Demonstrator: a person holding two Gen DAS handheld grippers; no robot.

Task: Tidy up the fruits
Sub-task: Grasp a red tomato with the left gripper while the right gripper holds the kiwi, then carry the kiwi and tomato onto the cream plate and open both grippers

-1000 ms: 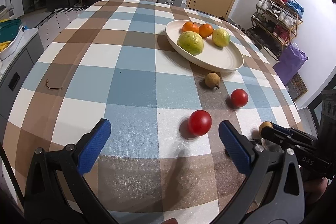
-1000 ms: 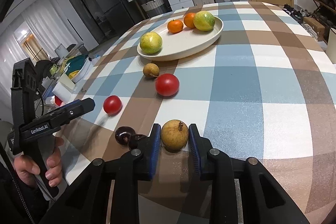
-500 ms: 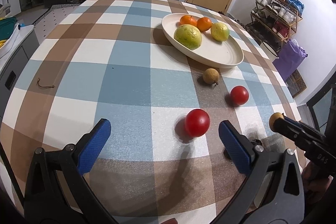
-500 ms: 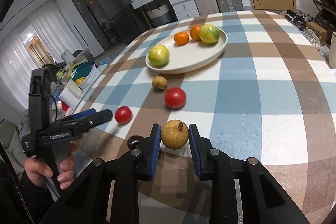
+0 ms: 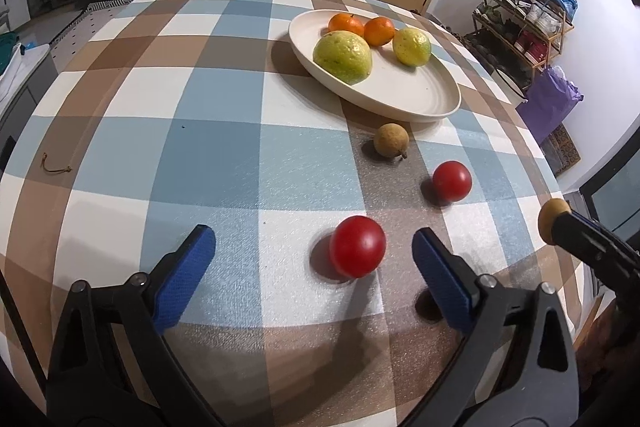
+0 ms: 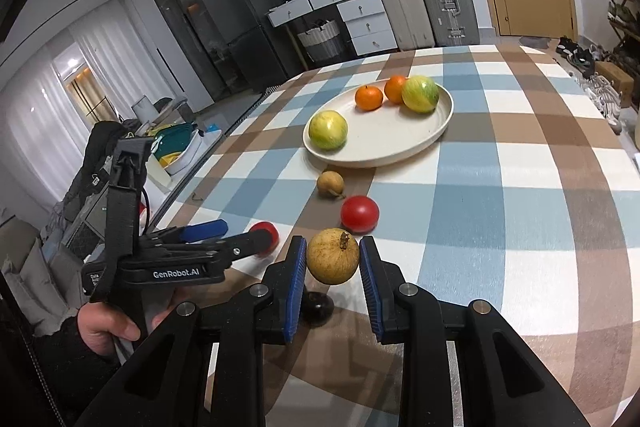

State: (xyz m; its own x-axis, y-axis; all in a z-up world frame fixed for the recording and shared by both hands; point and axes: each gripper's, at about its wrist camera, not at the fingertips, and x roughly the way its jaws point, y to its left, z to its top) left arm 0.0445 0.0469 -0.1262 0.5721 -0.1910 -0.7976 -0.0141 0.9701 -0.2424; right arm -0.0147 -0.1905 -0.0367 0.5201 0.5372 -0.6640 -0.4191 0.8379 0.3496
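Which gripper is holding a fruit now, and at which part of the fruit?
The right gripper holds the tan round fruit by its two sides, stem up. The left gripper holds nothing; its jaws are closing around the red tomato.

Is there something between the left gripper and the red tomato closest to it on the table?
Nothing visible. The tomato lies on the tablecloth just ahead of the left gripper, nearer its right-side finger, and the jaws are closing slightly with bare cloth between them.
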